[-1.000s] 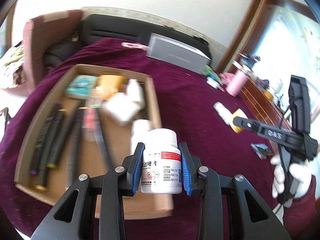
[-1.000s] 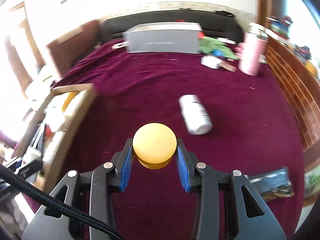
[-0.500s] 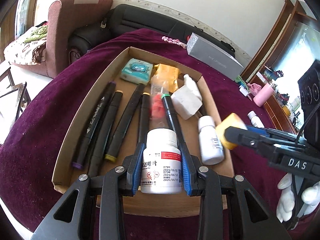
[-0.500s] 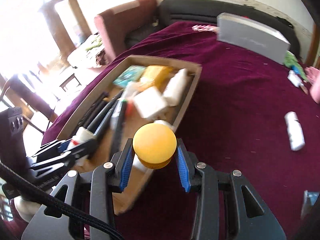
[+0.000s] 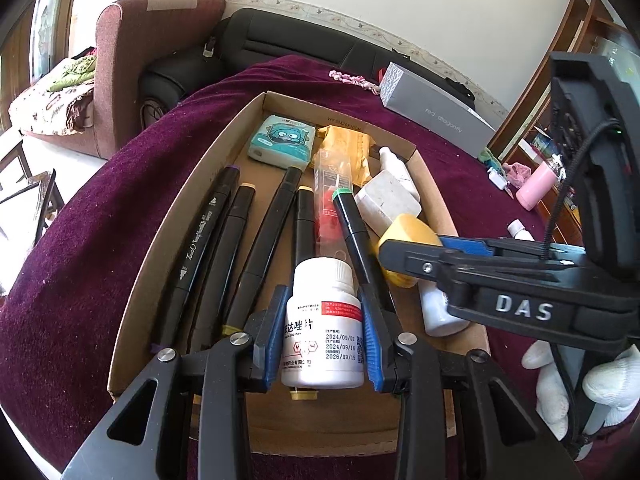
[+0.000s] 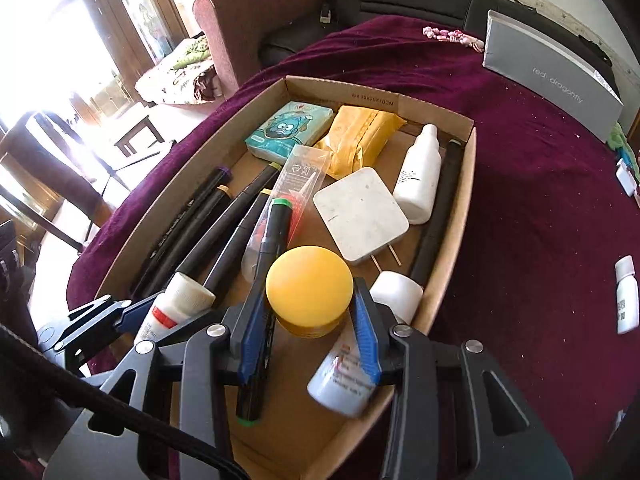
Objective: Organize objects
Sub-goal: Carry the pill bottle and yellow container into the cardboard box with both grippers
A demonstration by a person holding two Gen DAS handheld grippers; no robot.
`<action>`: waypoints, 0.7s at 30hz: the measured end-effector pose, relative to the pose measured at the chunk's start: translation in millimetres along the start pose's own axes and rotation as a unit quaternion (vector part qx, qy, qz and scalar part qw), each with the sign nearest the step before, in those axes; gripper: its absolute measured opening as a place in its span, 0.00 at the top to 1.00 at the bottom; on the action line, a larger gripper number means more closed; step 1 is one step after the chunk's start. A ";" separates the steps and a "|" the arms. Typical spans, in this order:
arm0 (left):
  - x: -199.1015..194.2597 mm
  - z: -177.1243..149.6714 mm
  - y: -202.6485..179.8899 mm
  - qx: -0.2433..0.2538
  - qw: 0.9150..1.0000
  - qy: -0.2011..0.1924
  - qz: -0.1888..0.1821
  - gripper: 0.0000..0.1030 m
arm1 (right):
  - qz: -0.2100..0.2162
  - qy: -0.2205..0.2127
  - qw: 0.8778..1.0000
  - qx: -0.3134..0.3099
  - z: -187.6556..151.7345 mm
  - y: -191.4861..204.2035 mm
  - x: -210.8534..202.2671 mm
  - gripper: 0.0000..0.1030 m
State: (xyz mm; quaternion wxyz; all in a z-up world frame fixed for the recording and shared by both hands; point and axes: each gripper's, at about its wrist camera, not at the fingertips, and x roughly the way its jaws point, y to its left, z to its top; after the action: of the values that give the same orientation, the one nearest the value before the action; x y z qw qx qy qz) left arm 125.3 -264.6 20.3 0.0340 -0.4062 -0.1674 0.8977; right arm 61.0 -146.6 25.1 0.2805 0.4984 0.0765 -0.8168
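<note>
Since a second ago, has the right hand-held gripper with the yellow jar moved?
Yes. The right hand-held gripper, shut on the yellow jar, has swung from over the bare maroon cloth to over the cardboard box, which a second ago lay off to its left.

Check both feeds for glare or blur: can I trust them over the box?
Left wrist view: sharp and evenly lit, the bottle label readable, fisheye bending the box edges. Right wrist view: window blown out at upper left, box contents clear, the bottle under the fingers slightly smeared.
</note>
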 end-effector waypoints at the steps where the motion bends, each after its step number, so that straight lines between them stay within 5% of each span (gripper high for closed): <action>1: 0.1 0.0 -0.1 0.001 1.000 0.000 0.000 0.72 | -0.002 0.001 1.000 0.001 0.6 0.1 2.0 0.62; 21: -1.2 1.2 1.8 -0.007 1.000 0.004 0.004 0.63 | -0.018 -0.019 1.000 0.008 9.7 2.2 -0.6 0.59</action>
State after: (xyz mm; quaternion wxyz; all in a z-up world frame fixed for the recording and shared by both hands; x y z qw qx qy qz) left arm 125.3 -266.8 21.3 0.0280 -0.4111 -0.1720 0.8948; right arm 55.0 -152.1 30.8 0.2633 0.4836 0.0735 -0.8315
